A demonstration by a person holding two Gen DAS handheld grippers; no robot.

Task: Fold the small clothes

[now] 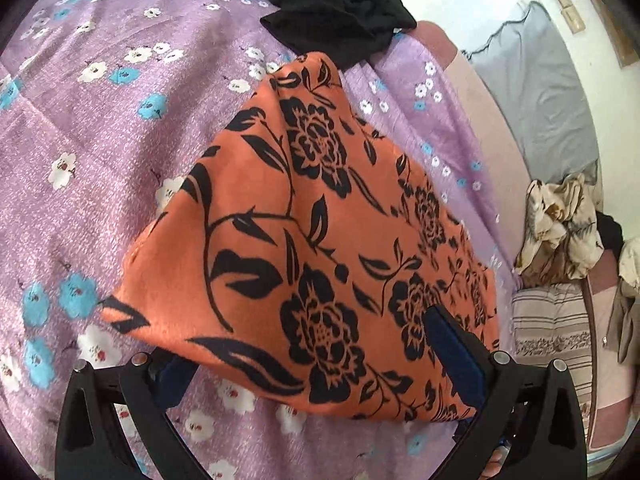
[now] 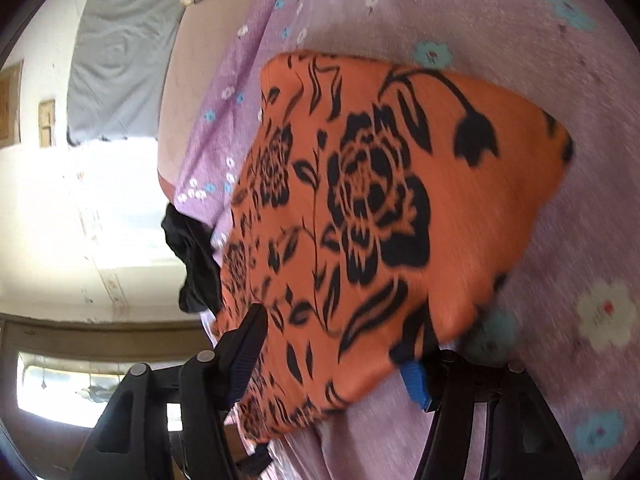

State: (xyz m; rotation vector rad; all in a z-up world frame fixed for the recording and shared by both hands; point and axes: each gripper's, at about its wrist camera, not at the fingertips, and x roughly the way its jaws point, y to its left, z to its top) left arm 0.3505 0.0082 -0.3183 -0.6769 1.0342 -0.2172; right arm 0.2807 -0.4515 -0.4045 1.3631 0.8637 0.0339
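The orange floral cloth [image 1: 320, 240] fills mid-frame on the bed [image 1: 80, 160] — left tool [image 1: 304, 360] and right tool [image 2: 332, 344] both wide; cloth drapes between each.

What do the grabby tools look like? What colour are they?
Both look alike. The left tool and the right tool each have two black plastic arms with cut-out slots and round silver pins at the joints. Blue ribbed pads line the fingers. No cables, sleeves or markings show.
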